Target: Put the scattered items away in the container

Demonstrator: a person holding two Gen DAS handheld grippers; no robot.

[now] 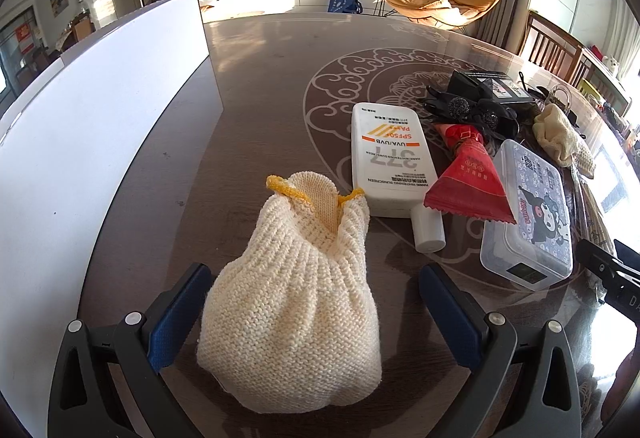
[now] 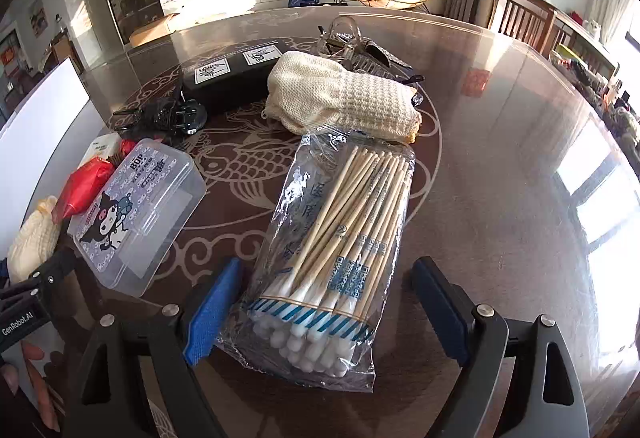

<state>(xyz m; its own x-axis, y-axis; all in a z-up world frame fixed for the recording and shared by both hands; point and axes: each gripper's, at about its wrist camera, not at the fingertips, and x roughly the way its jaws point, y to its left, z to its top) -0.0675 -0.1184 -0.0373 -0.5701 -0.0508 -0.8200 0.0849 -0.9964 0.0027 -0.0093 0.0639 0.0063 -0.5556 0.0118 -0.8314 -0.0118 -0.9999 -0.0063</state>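
Observation:
A cream knitted pouch [image 1: 296,294] with a yellow rim lies on the table between the wide-apart fingers of my left gripper [image 1: 316,310], which is open and apart from it on both sides. The white container [image 1: 100,141] stands to the left. In the right wrist view a plastic bag of cotton swabs [image 2: 328,262] lies between the fingers of my right gripper [image 2: 328,314], open; its left pad [image 2: 212,314] is close to the bag. A white sunscreen bottle [image 1: 390,165], a red packet [image 1: 468,177] and a clear lidded box [image 1: 528,222] lie to the right.
Farther back on the dark patterned table [image 2: 500,157] lie a black hair clip [image 2: 168,115], a black case [image 2: 232,77], a second cream knitted piece [image 2: 344,101] and a clear glittery item [image 2: 360,45]. A wooden chair [image 2: 520,17] stands at the far right edge.

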